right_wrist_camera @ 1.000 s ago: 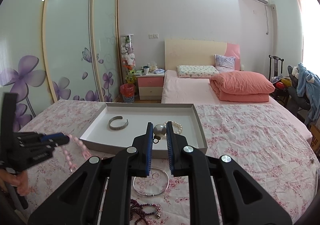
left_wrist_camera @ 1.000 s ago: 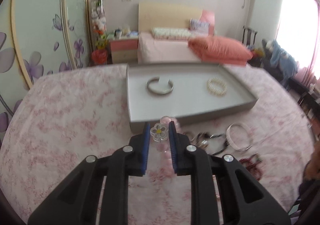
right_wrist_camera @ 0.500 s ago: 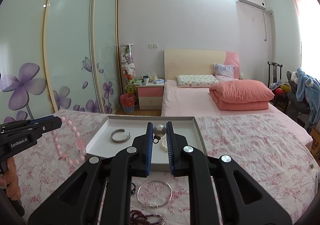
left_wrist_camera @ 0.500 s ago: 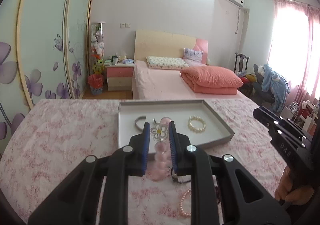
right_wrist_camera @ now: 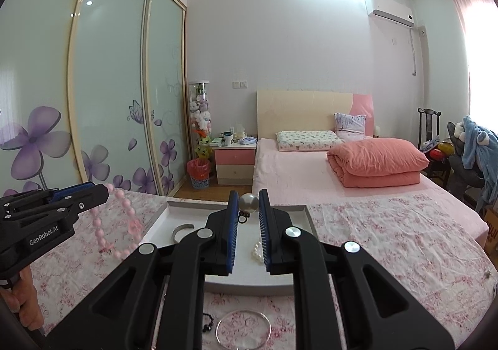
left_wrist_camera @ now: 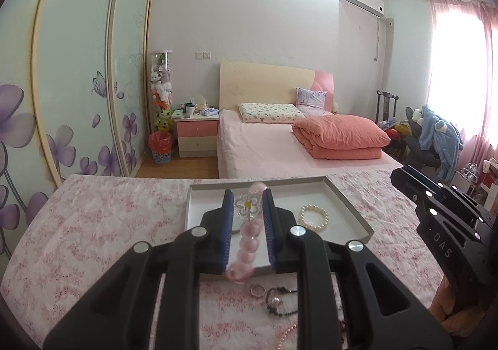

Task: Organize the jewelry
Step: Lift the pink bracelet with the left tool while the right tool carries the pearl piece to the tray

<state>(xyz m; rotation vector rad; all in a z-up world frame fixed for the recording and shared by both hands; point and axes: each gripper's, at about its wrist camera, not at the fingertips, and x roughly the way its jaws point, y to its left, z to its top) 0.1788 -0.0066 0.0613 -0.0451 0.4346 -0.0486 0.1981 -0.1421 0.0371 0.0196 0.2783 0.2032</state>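
1. The left gripper (left_wrist_camera: 248,205) is clenched on a pink bead bracelet (left_wrist_camera: 246,245) at its clear flower charm (left_wrist_camera: 248,206). The beads hang down between the blue pads (left_wrist_camera: 228,210), in the air over the near part of the gray tray (left_wrist_camera: 348,199).
2. A second ago this bracelet was held low, just in front of the tray's near wall. It has since been lifted higher, and more of the bedroom beyond is in view.
3. The right gripper (right_wrist_camera: 248,203) is clenched on a silver-gray pearl bead (right_wrist_camera: 248,203), with a small dark link hanging under it. It has risen a little over the last second and stays over the tray (right_wrist_camera: 303,210).
4. From the right wrist view, the left gripper (right_wrist_camera: 102,191) sits at the left edge with the bracelet (right_wrist_camera: 119,225) dangling as a loop above the floral cloth (right_wrist_camera: 389,225).
5. Counted in the tray: one white pearl bracelet (left_wrist_camera: 314,217) and one silver cuff (right_wrist_camera: 182,231), two pieces in all, lying apart.
6. Counted on the cloth (left_wrist_camera: 93,225) in front of the tray: one small ring (left_wrist_camera: 258,289), one dark cord with a pearl (left_wrist_camera: 275,303), one strand of pinkish pearls (left_wrist_camera: 288,336), and one thin silver bangle (right_wrist_camera: 243,329).
7. Two grippers are in view; a bare hand (right_wrist_camera: 23,297) holds the left one's handle.
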